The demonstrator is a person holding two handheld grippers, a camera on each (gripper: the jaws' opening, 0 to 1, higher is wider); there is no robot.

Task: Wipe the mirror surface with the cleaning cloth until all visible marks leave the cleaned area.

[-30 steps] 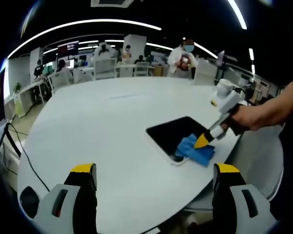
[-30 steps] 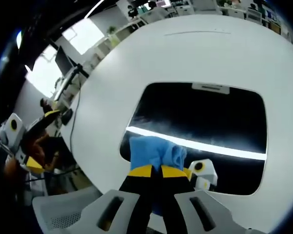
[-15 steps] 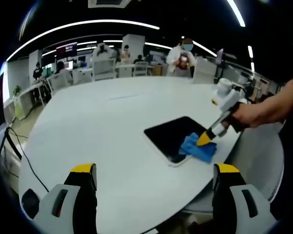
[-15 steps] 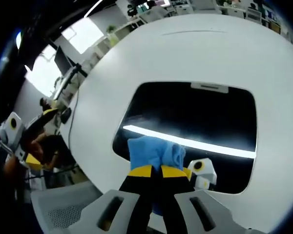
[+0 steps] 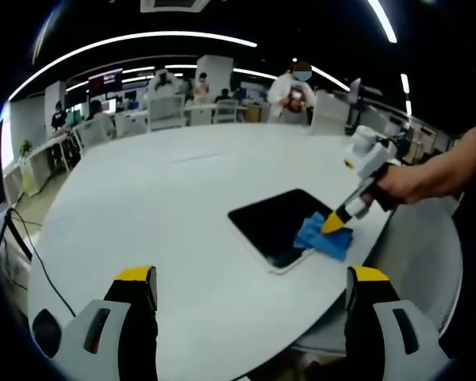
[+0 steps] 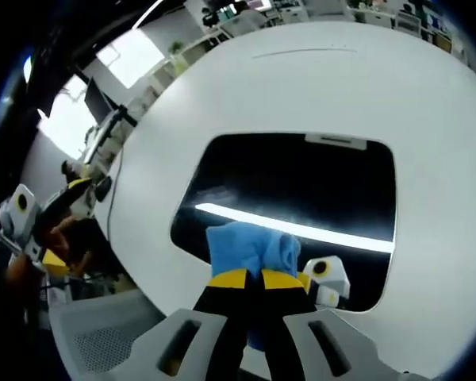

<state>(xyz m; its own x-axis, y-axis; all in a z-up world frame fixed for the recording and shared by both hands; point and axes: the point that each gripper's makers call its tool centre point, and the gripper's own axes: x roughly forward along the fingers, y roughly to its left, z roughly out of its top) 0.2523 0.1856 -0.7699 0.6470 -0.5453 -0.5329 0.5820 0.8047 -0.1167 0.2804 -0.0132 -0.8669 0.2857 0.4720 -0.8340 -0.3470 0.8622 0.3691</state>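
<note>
left gripper view: left gripper (image 5: 250,298) jaws spread wide, nothing between them, hovering over the white table (image 5: 159,206) — mirror (image 5: 282,226) lies well ahead and to the right, near the table edge, with the blue cloth (image 5: 324,238) on its near corner under the right gripper (image 5: 332,225), held by a hand (image 5: 404,184). right gripper view: right gripper (image 6: 246,278) jaws pinched tight on the cloth (image 6: 250,248), pressing it onto the mirror (image 6: 301,190) — dark glass reflects a light strip.
</note>
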